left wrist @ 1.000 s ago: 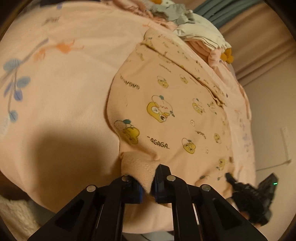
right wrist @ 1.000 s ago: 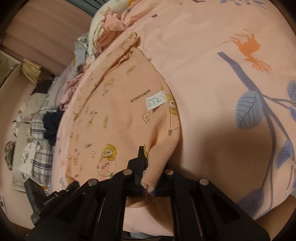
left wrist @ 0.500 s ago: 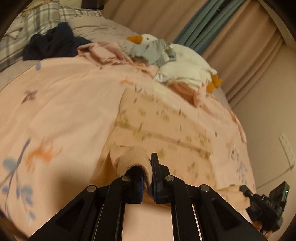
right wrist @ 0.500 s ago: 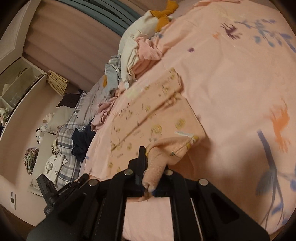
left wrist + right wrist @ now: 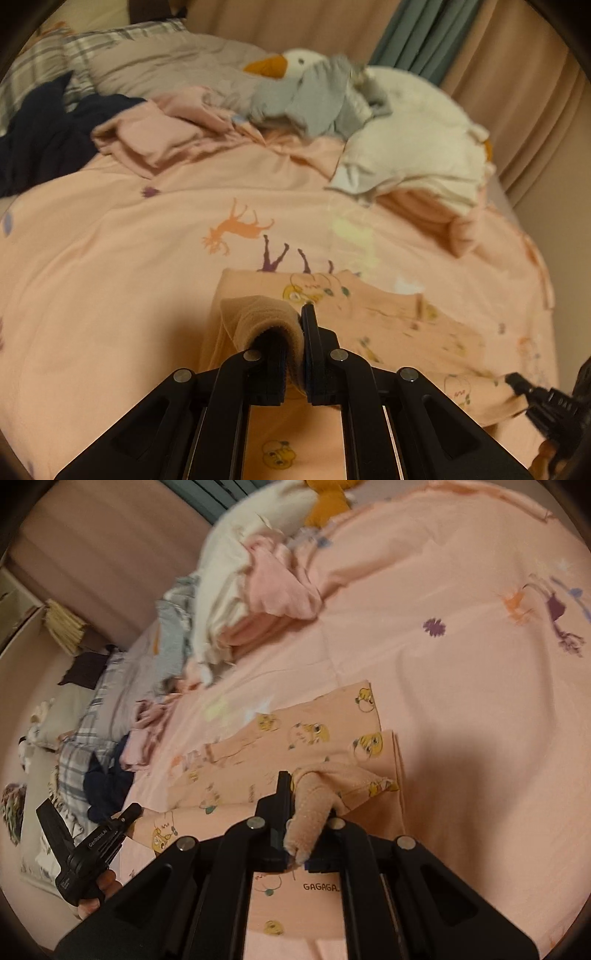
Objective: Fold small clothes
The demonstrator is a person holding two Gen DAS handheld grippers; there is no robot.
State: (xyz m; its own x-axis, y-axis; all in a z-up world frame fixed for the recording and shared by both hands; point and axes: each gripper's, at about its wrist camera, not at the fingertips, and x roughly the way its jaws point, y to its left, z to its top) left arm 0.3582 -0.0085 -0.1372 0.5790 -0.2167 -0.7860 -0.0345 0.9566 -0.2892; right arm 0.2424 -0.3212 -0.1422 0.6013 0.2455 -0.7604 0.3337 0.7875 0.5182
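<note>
Lettering "GAGAGA" shows on the peach garment [image 5: 317,886]. "GenRobot.AI" marks the left gripper [image 5: 293,354]. It and the right gripper [image 5: 306,834] each pinch a cuff.

On the pink printed garment [image 5: 317,738] I can read "GAGAGA." in dark capitals, on the stretch lying right under my right gripper [image 5: 301,845]. My left gripper [image 5: 127,814], seen from the right wrist camera, carries small white lettering along its side that looks like "GenRobot.AI". Nothing is legible on the left wrist camera.
</note>
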